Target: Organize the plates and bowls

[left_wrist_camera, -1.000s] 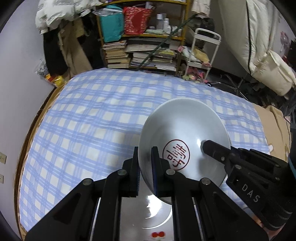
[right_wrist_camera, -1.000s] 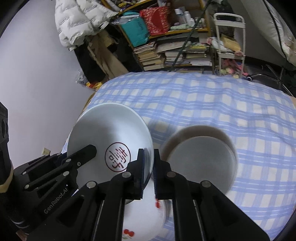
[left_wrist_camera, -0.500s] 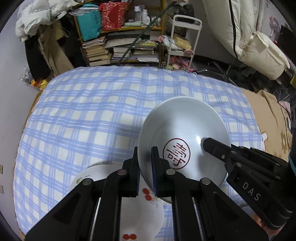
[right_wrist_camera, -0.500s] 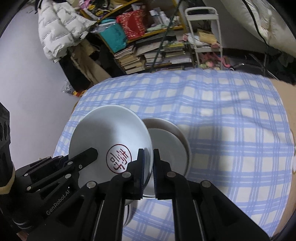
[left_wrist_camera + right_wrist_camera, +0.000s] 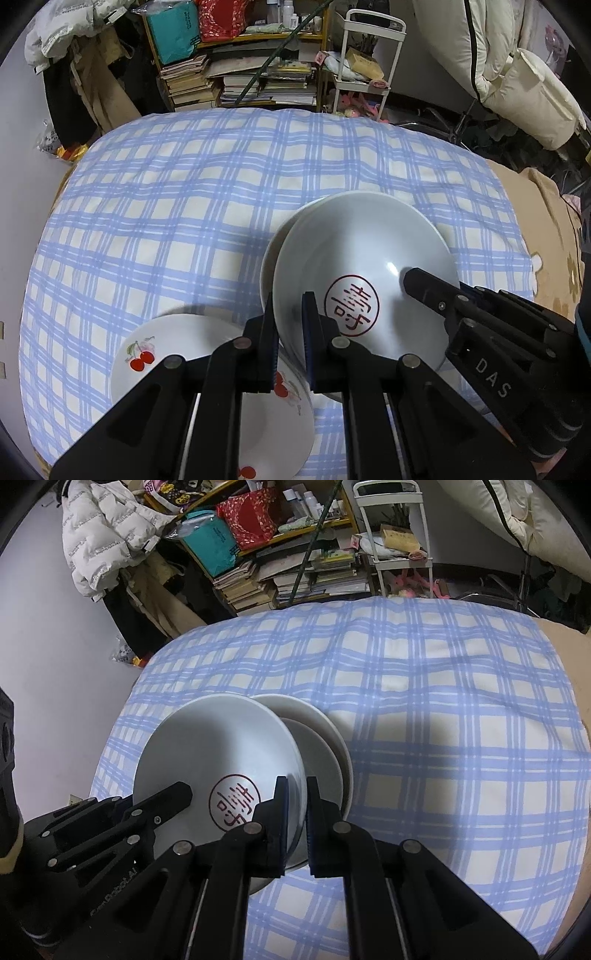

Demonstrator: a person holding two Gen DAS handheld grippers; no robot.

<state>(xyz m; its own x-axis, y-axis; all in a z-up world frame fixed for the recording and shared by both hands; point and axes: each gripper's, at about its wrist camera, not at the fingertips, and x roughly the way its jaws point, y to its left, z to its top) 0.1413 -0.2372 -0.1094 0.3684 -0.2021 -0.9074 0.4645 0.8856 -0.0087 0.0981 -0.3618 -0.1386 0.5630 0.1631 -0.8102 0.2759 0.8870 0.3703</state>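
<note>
Blue-checked bedspread before cluttered bookshelves

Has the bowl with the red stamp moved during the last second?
Yes. The stamped bowl, gripped by both tongs, now overlaps the plain bowl on the checked cloth; earlier they were apart.

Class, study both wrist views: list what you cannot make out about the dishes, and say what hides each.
- Left wrist view: the cherry plate has its near part covered by the left gripper.
- Both views: whether the held bowl touches the bowl beneath is unclear; the held bowl hides the gap.
- Right wrist view: the cherry plate does not show at all.
</note>
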